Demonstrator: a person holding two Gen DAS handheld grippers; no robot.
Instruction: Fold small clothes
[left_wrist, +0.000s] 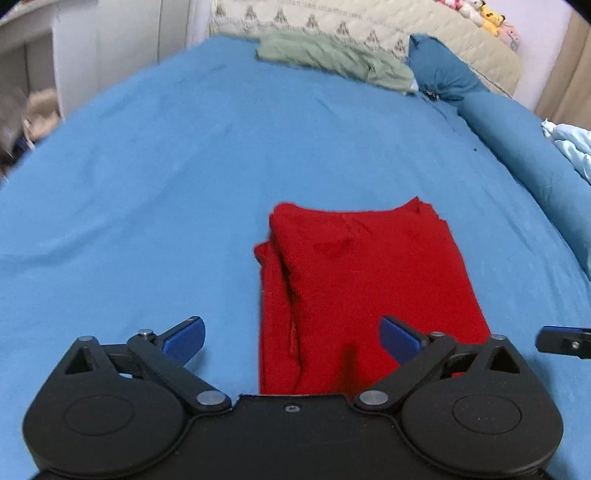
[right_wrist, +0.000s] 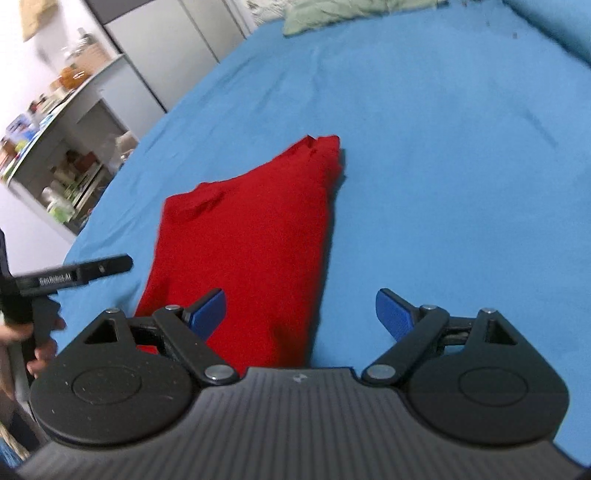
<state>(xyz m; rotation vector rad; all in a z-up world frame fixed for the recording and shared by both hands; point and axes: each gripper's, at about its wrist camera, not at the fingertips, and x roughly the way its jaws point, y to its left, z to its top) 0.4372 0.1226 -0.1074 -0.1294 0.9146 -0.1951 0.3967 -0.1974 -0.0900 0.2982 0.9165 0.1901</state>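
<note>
Left wrist view: folded red garment (left_wrist: 354, 280) lies lengthwise, pointing away.

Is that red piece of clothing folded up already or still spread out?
Folded. The red garment lies as a narrow rectangle on the blue sheet, with stacked layers showing along its left edge.

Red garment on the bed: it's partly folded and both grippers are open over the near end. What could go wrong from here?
1. The red garment has a loose layer sticking out along its left edge; a pinch by the left gripper may catch only the top layer and undo the fold.
2. The right gripper straddles the garment's right edge, so it could also pinch the blue bedsheet.
3. The soft bed may let the stack shift.
</note>
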